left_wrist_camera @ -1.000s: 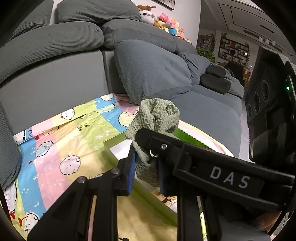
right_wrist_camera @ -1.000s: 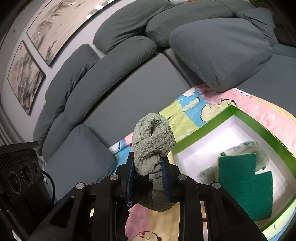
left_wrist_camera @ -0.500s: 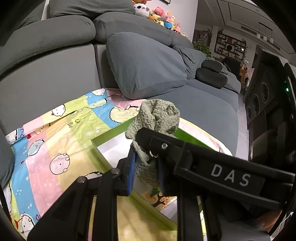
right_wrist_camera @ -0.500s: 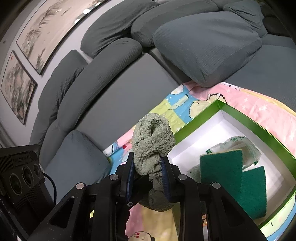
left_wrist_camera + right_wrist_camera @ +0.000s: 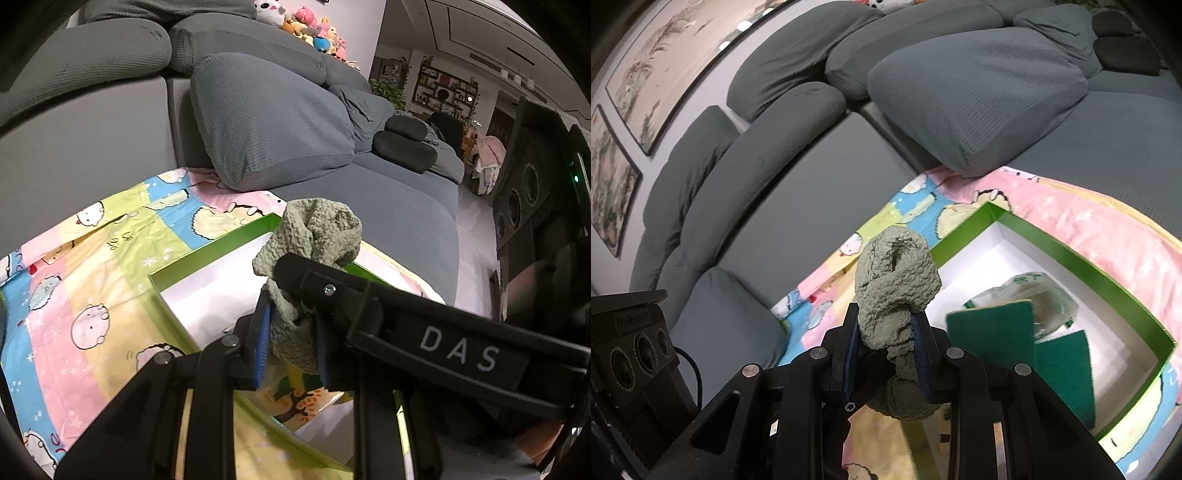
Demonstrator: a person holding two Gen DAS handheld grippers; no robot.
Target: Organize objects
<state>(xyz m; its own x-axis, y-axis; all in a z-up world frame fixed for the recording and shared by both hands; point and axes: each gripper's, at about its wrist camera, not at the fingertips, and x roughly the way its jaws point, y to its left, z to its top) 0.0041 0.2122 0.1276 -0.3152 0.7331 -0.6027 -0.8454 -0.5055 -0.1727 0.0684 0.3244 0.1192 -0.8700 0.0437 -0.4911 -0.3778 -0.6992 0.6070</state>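
Observation:
My left gripper (image 5: 291, 339) is shut on a grey-green crumpled cloth (image 5: 314, 236) and holds it above the near edge of a green-rimmed white box (image 5: 207, 254). My right gripper (image 5: 886, 350) is shut on the same kind of grey-green cloth (image 5: 897, 273), held above the box's left corner (image 5: 964, 229). Inside the box lie green scouring pads (image 5: 993, 332) and a clear plastic packet (image 5: 1045, 295). The right gripper's body crosses in front of the left wrist view (image 5: 424, 321).
The box sits on a pastel cartoon-print sheet (image 5: 85, 295) spread over a grey sofa (image 5: 1108, 147). Large grey cushions (image 5: 266, 122) lean behind it. Plush toys (image 5: 306, 26) line the sofa back. The sofa's front edge and the floor are at the right (image 5: 472, 229).
Both grippers have moved toward the box with the cloth still clamped; the box now sits closer and larger under them. One scouring pad stands more upright.

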